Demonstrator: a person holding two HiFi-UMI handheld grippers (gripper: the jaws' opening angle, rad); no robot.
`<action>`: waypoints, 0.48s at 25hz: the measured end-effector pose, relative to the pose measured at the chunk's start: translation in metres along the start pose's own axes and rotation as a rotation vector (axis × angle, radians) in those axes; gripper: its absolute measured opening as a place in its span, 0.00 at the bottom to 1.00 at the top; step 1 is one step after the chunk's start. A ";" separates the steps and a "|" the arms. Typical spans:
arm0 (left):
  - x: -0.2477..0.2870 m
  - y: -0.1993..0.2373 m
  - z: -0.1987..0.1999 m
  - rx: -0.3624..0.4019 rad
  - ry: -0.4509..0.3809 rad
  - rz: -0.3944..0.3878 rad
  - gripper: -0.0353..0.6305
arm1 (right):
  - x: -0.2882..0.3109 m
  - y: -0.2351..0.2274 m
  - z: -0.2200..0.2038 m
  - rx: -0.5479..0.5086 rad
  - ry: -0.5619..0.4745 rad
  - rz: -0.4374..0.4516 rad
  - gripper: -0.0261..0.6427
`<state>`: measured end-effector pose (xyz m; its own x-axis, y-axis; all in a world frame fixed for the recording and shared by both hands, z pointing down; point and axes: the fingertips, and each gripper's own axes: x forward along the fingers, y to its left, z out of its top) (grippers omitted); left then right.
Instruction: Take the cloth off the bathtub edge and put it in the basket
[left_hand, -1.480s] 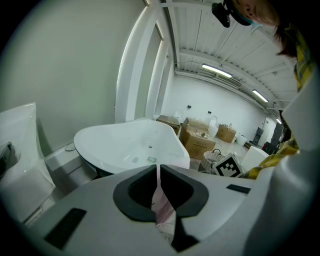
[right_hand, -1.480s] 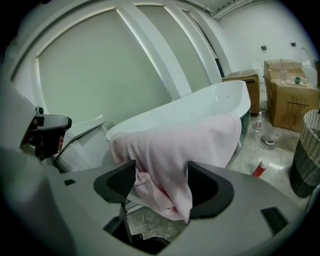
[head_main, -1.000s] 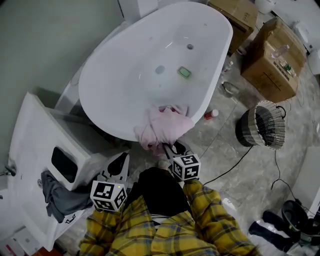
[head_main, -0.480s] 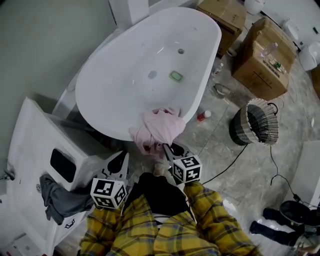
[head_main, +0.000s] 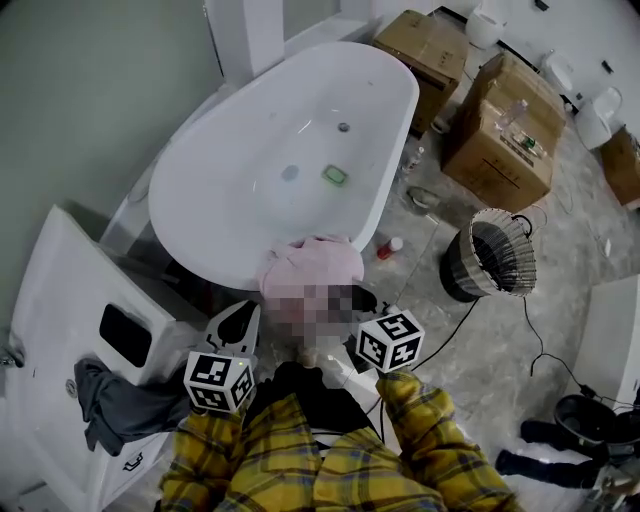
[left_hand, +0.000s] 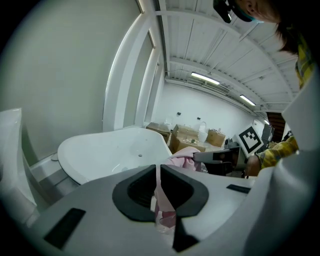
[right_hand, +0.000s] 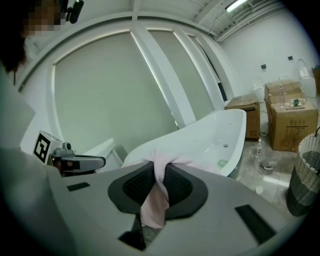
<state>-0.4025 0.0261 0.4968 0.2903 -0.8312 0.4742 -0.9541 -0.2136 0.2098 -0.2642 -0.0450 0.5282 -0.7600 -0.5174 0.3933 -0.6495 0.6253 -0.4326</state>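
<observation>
Right tool (right_hand: 160, 169): jaws have just been closing and are now clamped on a fold of the cloth (right_hand: 156, 200). The fold runs up between them and a short tail hangs below.

Left tool (left_hand: 158, 172): jaws together, nothing gripped. Pink shows only through the slit under them. In the head view it sits just left of the cloth; cannot tell if it touches.

Cloth sits at the near end of the tub (head_main: 230, 130), bunched over the rim, some inside, some hanging down the outer wall toward the person's plaid sleeves (head_main: 300, 465).

Around:
- Basket (head_main: 458, 272) stands on the floor right of the tub, mouth up, well apart from the cloth.
- Small red-capped bottle (head_main: 388, 246) is on the floor between tub and basket, close to the tub wall.
- Green block (head_main: 334, 175) lies on the tub bottom, near the drain.
- Boxes (head_main: 500, 130) of cardboard are far right, beyond the basket.
- White cabinet (head_main: 70, 290) is near left, just beside the tub; a grey garment (head_main: 110, 400) hangs off its near side.

Floor (head_main: 500, 385): grey mottled tile. Wall (head_main: 80, 80) on the left: plain pale grey-green. Strip lights (left_hand: 205, 78) on a white panelled ceiling.

Cloth is pale pink, soft and crumpled in thick folds. Its near part cannot be made out in the head view.
</observation>
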 end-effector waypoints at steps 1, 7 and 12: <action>0.001 -0.002 0.003 0.005 -0.008 -0.010 0.10 | -0.003 0.002 0.009 -0.004 -0.012 0.003 0.15; 0.008 -0.013 0.023 0.029 -0.058 -0.070 0.10 | -0.026 0.011 0.068 -0.032 -0.114 0.011 0.15; 0.011 -0.017 0.045 0.056 -0.096 -0.102 0.11 | -0.059 0.015 0.129 -0.047 -0.211 0.021 0.15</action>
<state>-0.3868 -0.0026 0.4599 0.3798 -0.8485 0.3685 -0.9236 -0.3251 0.2032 -0.2319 -0.0804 0.3938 -0.7644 -0.6116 0.2043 -0.6355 0.6610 -0.3990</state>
